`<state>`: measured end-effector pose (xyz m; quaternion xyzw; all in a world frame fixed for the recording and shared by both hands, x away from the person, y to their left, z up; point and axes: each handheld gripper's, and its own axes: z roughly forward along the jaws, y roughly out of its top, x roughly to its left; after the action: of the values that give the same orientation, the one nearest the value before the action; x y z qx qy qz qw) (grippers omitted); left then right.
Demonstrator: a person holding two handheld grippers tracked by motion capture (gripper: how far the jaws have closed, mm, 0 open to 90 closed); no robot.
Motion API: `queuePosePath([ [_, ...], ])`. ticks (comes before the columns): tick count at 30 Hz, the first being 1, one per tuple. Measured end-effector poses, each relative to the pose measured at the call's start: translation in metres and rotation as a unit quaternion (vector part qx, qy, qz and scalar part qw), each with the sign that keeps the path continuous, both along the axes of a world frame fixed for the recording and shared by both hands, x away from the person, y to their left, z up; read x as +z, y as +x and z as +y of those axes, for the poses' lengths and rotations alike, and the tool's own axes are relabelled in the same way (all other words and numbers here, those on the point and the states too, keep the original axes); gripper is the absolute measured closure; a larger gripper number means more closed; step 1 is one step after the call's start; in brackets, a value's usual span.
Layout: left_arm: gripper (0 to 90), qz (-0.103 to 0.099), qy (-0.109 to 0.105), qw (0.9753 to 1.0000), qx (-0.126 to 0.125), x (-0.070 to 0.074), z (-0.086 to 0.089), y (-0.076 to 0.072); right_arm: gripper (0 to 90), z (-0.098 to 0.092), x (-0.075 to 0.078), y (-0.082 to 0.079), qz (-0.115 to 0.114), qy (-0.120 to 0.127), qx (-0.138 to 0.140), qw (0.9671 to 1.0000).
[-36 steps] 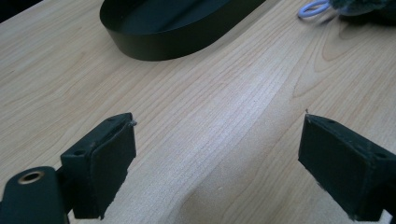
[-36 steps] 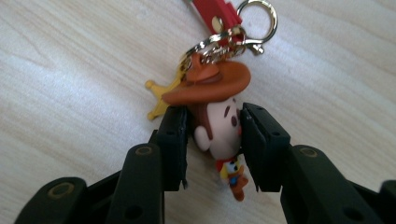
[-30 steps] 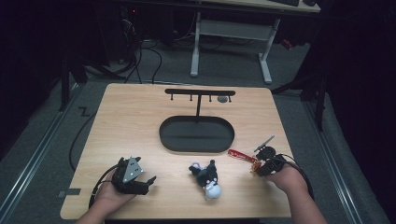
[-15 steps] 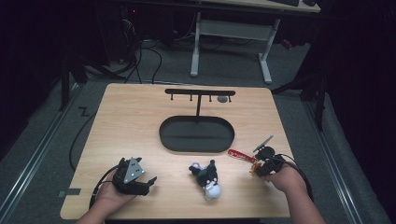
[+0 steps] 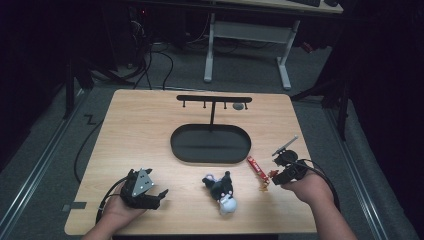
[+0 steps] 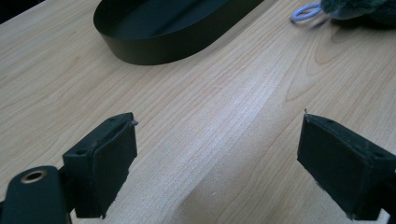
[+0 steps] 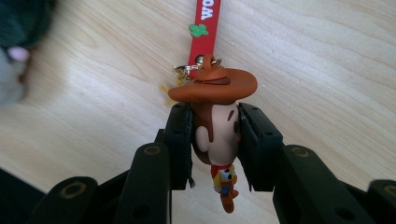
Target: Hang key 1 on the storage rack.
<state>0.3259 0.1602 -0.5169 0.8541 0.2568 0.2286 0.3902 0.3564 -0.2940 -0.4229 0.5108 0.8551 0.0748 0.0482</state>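
Observation:
A small cowboy figure keychain with a brown hat and a red strap sits between my right gripper's pads, which are shut on its head. In the high view that right gripper rests near the table's front right, the red strap trailing to its left. My left gripper stands open over bare wood; in the high view this left gripper lies at the front left. A dark and white plush toy lies between the two hands.
A black oval tray sits mid-table with a black T-shaped hook stand rising behind it. The tray's wall shows ahead of the left gripper, and a white ring of the plush at top right. A desk frame stands beyond the table.
The right hand has shifted slightly with the keychain; the left gripper stays in place.

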Motion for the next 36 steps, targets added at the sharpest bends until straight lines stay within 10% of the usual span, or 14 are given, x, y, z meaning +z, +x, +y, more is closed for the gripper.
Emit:
queuePosePath([
  [17, 12.5, -0.002, -0.005, 1.0000, 0.002, 0.002, 0.003, 0.001, 67.3, 0.016, 0.063, 0.000, -0.033, 0.018, -0.001, 0.9993],
  [36, 12.5, -0.001, -0.009, 1.0000, 0.001, 0.002, 0.004, 0.003, 67.6, 0.036, 0.095, 0.017, -0.055, 0.022, 0.002, 0.9982],
])
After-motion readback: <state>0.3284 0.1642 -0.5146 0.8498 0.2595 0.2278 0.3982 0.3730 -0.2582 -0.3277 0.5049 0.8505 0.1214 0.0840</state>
